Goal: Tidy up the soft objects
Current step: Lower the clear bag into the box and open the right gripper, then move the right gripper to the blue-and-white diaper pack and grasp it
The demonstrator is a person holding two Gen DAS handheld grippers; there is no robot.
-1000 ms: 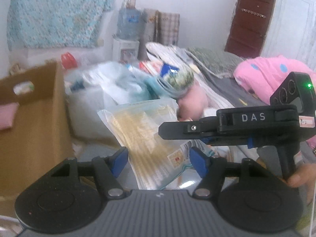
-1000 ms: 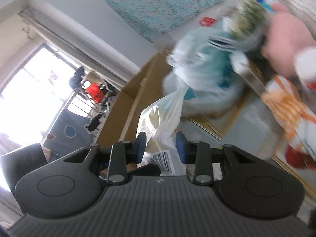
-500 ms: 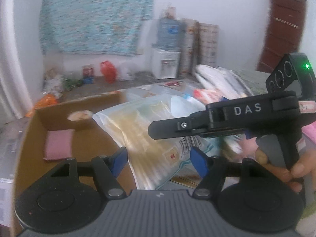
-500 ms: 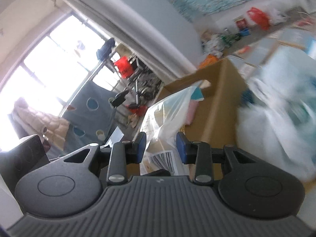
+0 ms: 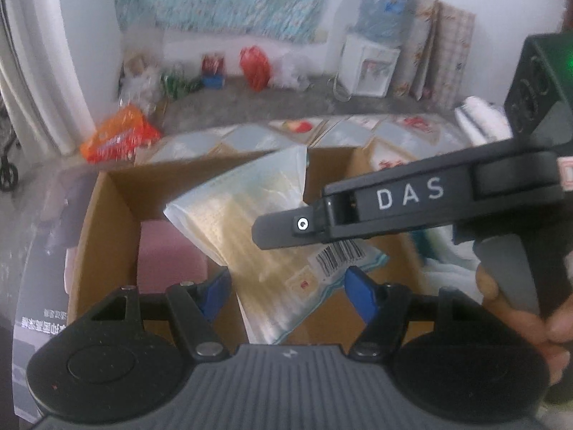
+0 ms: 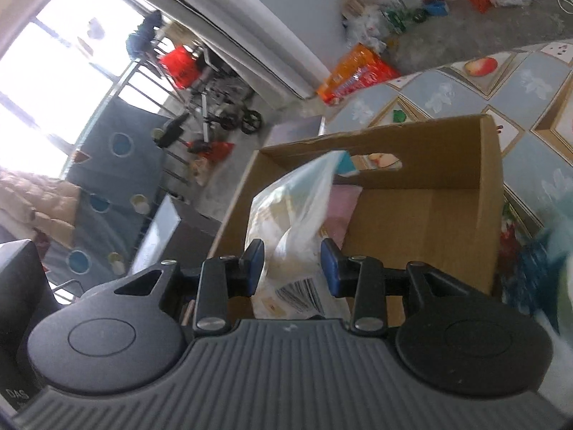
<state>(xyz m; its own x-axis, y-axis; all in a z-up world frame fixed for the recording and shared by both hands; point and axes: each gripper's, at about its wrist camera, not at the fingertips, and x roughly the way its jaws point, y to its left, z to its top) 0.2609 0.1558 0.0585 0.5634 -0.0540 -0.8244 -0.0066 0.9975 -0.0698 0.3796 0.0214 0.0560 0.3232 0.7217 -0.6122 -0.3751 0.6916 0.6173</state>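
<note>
A clear plastic package (image 5: pixel 258 222) of folded yellowish cloth with a barcode label hangs over an open cardboard box (image 5: pixel 107 215). My left gripper (image 5: pixel 286 292) is shut on its near end, blue pads at both edges. From the right, the right gripper's finger (image 5: pixel 286 229) crosses over the package, a hand (image 5: pixel 501 286) on its handle. In the right wrist view my right gripper (image 6: pixel 292 268) is shut on the bunched package (image 6: pixel 293 215), above the box (image 6: pixel 429 143). A pink cushion (image 5: pixel 168 251) (image 6: pixel 343 200) lies inside the box.
The box stands on a patterned mat (image 5: pixel 250 139) (image 6: pixel 519 86). An orange packet (image 5: pixel 118 136) (image 6: pixel 354 71), a red bag (image 5: pixel 254 64) and a water dispenser (image 5: pixel 372 68) sit along the far wall. A stroller (image 6: pixel 222 107) is by the window. A teal-white bag (image 6: pixel 544 251) is blurred at right.
Both grippers have swung the package away from the pile of bags and the plush toy to above the open box. Both grips look the same.
</note>
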